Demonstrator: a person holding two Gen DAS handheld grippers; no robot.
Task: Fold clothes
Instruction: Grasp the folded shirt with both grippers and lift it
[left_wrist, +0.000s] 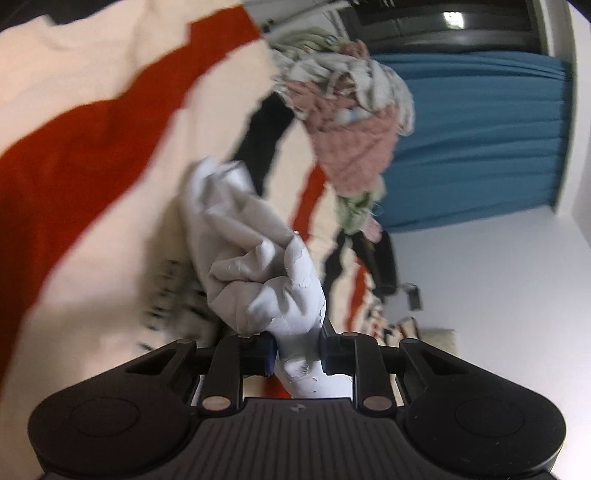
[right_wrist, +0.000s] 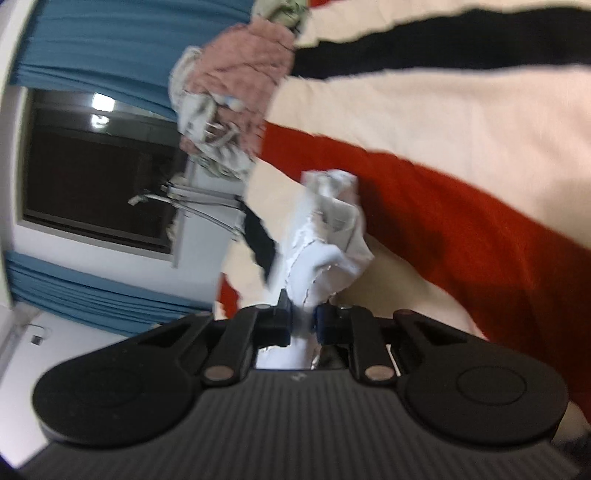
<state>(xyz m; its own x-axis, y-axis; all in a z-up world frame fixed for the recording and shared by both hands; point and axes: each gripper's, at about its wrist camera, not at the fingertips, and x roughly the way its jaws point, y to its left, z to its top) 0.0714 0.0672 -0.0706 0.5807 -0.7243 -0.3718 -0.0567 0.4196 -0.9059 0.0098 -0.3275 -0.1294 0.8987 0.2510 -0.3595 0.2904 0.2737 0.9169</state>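
Fingers of the left gripper (left_wrist: 297, 352) pinch a bunched fold of the pale grey garment (left_wrist: 251, 251), and the right gripper (right_wrist: 303, 326) clamps another bunch of that garment (right_wrist: 325, 229). It hangs crumpled from both over a cream blanket (left_wrist: 92, 258) with red and black stripes. Beyond lies a heap of clothes (left_wrist: 351, 122), with a blue curtain (left_wrist: 480, 140) and dark window (right_wrist: 96, 177) behind.
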